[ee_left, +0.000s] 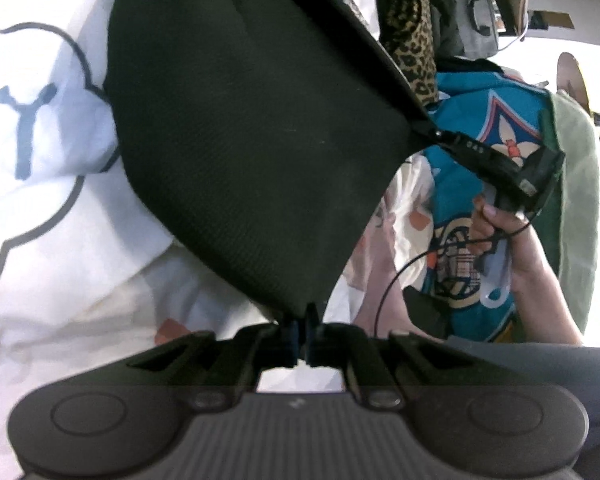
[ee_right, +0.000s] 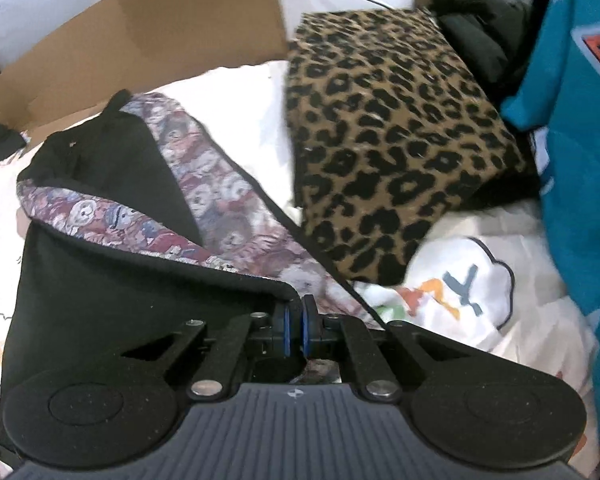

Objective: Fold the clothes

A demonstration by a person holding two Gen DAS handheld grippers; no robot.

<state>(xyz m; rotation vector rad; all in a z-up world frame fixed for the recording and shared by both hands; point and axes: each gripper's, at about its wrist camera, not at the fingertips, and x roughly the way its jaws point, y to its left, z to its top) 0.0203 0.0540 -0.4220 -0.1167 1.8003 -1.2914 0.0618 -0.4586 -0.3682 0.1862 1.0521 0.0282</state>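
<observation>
A black garment point(ee_left: 240, 120) hangs stretched between my two grippers above the bed. My left gripper point(ee_left: 302, 318) is shut on its lower corner. In the left wrist view my right gripper point(ee_left: 426, 127) pinches the garment's upper right corner, with a person's hand point(ee_left: 504, 224) on its handle. In the right wrist view, my right gripper point(ee_right: 296, 312) is shut on the hem of the black garment point(ee_right: 100, 300). There the cloth folds back and shows a bear-print lining point(ee_right: 204, 184).
A folded leopard-print garment point(ee_right: 388, 140) point(ee_left: 410, 44) lies on the white cartoon-print bedsheet point(ee_right: 460, 288) point(ee_left: 40, 140). Behind it stands an open cardboard box point(ee_right: 140, 32). The person's teal shirt point(ee_right: 580, 120) point(ee_left: 480, 120) fills the right side. Dark clothes point(ee_right: 476, 28) are piled at the back.
</observation>
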